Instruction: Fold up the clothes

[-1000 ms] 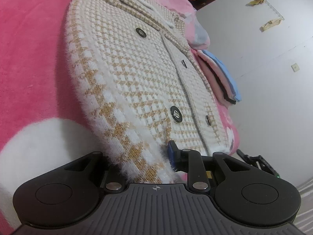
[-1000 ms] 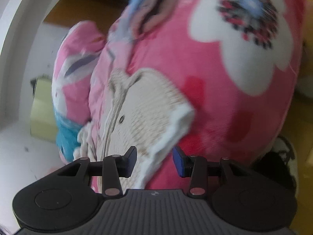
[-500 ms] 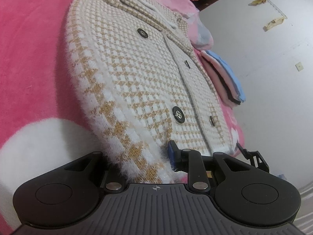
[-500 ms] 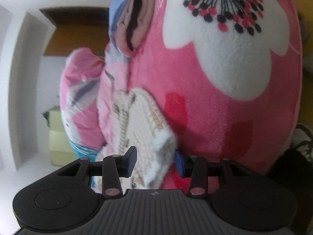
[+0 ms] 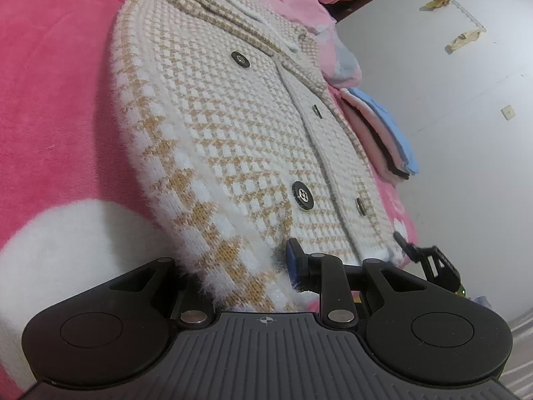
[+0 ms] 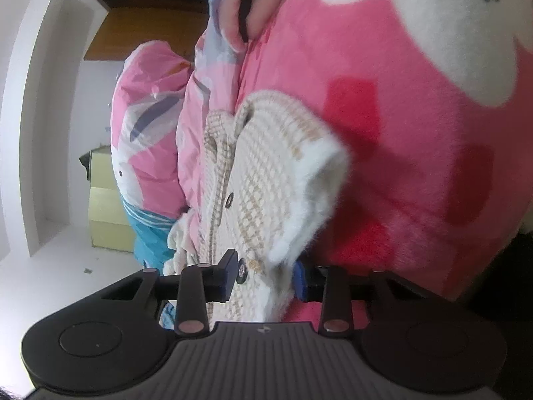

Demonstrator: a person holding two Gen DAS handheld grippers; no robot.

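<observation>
A cream and tan houndstooth knit jacket [image 5: 233, 133] with dark buttons lies front up on a pink fleece blanket [image 5: 50, 100]. My left gripper [image 5: 240, 266] is shut on its fuzzy white hem corner; the fabric hides the left finger. In the right wrist view the jacket [image 6: 266, 173] runs away from me, and the other hem corner fills the gap of my right gripper [image 6: 265, 276]. Its jaws are closing, with both pads against the fabric and a button beside the left pad. A black part of the right gripper [image 5: 429, 260] shows at the hem's far corner.
A stack of folded clothes [image 5: 383, 133], pink, black and blue, lies beside the jacket near the bed's edge. A pink rabbit-print pillow [image 6: 143, 126] and quilt lie beyond the collar. White wall [image 5: 466, 66] to one side, yellow boxes [image 6: 103, 206] and a wooden door behind.
My right gripper has come forward and down onto the jacket's hem corner, and its jaws have narrowed around the fabric. The left gripper has kept its grip and place.
</observation>
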